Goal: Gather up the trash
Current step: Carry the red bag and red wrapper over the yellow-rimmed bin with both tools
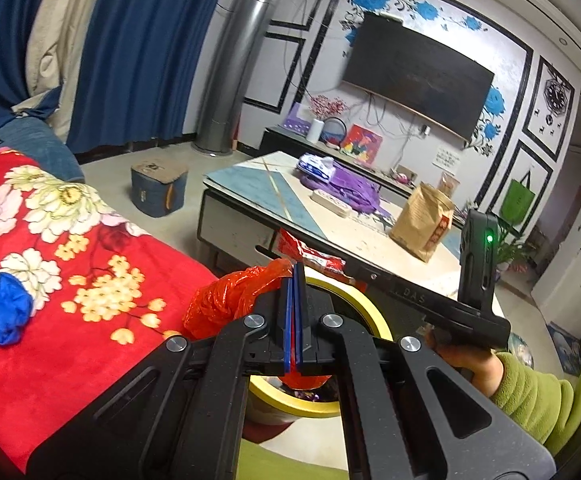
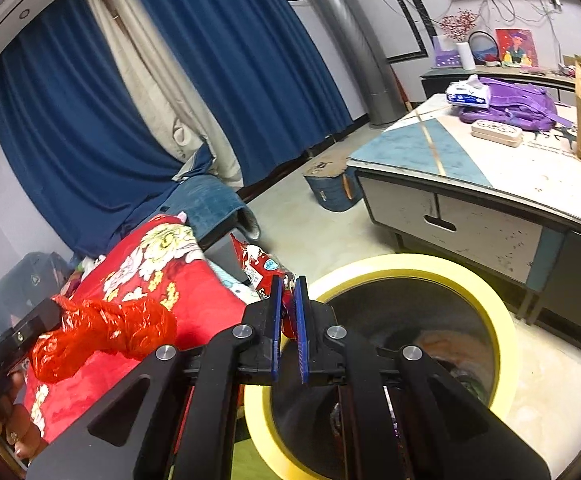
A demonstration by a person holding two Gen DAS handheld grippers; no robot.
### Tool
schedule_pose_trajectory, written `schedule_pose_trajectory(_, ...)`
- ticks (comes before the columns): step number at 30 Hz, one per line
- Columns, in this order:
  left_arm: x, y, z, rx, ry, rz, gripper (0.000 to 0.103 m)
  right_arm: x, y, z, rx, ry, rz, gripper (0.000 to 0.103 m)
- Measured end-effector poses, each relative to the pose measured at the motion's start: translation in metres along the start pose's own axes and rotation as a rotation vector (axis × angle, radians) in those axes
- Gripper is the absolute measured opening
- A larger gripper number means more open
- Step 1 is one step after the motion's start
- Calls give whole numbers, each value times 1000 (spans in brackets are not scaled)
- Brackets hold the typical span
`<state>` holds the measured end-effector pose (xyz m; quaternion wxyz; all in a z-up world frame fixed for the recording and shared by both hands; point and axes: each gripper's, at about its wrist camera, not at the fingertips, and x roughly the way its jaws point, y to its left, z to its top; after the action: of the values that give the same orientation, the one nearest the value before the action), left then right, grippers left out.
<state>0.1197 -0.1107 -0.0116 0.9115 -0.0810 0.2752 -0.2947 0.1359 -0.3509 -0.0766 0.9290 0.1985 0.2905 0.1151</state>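
My left gripper [image 1: 295,276] is shut on a crumpled red plastic bag [image 1: 226,304], which bulges out to the left of the pads. In the right wrist view the same red plastic bag [image 2: 102,332] hangs from the left gripper [image 2: 56,316] over the red blanket. My right gripper [image 2: 288,292] is shut on a red snack wrapper [image 2: 256,264] that sticks out past its tips. Both grippers hover by a yellow-rimmed trash bin [image 2: 410,262], whose rim [image 1: 370,308] shows behind the left fingers. A blue crumpled scrap [image 1: 6,314] lies on the blanket.
A red floral blanket [image 1: 70,240] covers the sofa on the left. A low coffee table [image 1: 266,192] stands past the bin with a purple backpack [image 1: 354,188], a tissue pack [image 1: 314,164] and a brown paper bag [image 1: 422,220]. A blue box stool [image 1: 158,190] sits on the floor.
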Motion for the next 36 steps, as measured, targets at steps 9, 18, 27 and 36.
schedule_pose_trajectory(9,24,-24,-9,43,50,-46,0,-8,-23,-5,37,-4,-34,7)
schedule_pose_trajectory(18,51,-40,-22,93,117,-83,0,-17,-52,-16,70,-1,-88,7)
schedule_pose_trajectory(27,75,-51,-33,132,177,-109,0,-15,-78,-33,110,33,-136,7)
schedule_pose_trajectory(36,98,-50,-41,134,239,-115,0,-9,-89,-40,145,54,-145,7)
